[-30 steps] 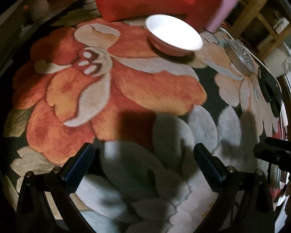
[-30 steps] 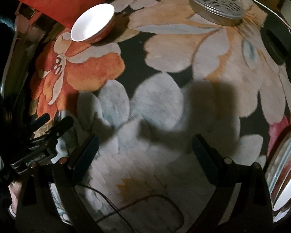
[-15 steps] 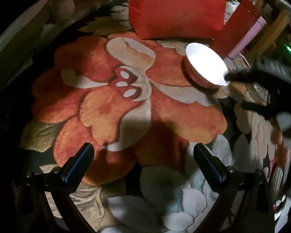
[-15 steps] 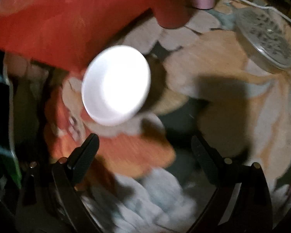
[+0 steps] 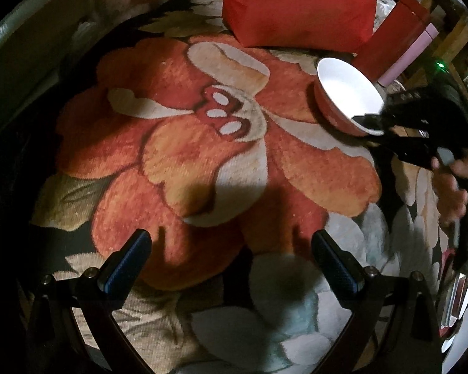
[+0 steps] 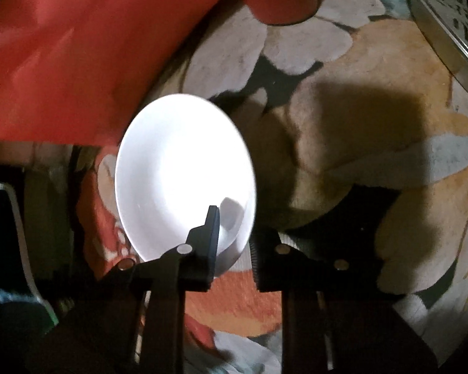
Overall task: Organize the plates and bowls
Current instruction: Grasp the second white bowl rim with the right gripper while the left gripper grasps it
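So the right gripper [image 6: 231, 233] has just clamped down, jaws pulled almost together with the near rim of the bowl [image 6: 184, 174] pinched between them, one finger inside the white bowl and the other on the outside. The right wrist view is basically all glare, you only get the bright white inside of the bowl and can't see its outside at all. The left wrist view fills that in: the bowl [image 5: 348, 98] is reddish on the outside, white inside, sitting on the big flowered rug [image 5: 202, 162] at the right end of the orange bloom, and you can see the right gripper [image 5: 369, 121] coming in from the right edge with the person's hand [image 5: 458, 184] wrapped around its handle.

The left gripper [image 5: 231, 258] is wide open with nothing in it, just hanging over the orange petals, well apart from the bowl.

Farther out, a red cushion [image 5: 299, 6] sits at the back of the rug, just behind the bowl, with a red box [image 5: 393, 31] and a pink bottle [image 5: 408, 53] leaning next to it. In the right wrist view the cushion [image 6: 78, 46] fills the top left, and only that view shows a round perforated metal lid [image 6: 449, 21] lying on the rug at the top right.
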`<state>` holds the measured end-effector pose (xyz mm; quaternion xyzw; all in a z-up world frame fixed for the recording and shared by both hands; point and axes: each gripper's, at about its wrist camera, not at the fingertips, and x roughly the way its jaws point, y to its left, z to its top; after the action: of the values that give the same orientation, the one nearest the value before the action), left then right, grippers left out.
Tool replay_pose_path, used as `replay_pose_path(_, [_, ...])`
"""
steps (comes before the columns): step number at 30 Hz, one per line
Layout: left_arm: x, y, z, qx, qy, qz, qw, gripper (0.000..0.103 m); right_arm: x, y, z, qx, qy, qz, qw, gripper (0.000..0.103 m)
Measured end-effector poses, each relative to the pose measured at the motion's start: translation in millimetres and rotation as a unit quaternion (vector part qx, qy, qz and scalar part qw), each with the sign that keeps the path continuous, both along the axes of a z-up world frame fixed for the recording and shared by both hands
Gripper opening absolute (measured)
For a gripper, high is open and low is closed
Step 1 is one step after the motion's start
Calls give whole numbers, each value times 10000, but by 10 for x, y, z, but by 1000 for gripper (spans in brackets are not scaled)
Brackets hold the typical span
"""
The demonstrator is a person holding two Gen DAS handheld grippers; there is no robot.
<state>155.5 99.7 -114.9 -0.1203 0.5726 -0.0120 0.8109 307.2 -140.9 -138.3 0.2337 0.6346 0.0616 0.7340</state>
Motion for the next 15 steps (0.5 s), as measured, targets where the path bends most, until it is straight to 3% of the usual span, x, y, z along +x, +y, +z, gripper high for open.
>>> replay_pose_path(4, [1, -25, -24, -19, 39, -38, 10000, 102, -134, 50, -36, 404, 150, 672, 9968, 17])
replay_pose_path(8, [42, -80, -74, -32, 168, -93, 9998, 102, -350, 274, -69, 794, 375, 2062, 9746, 17])
replay_pose_path(11, [44, -106, -148, -191, 237, -100, 9995, 102, -469, 385, 4, 316, 237, 2768, 9601, 19])
replay_pose_path(15, [47, -128, -128, -225, 153, -27, 9996, 100, -575, 433, 23, -99, 158, 3053, 9521, 20])
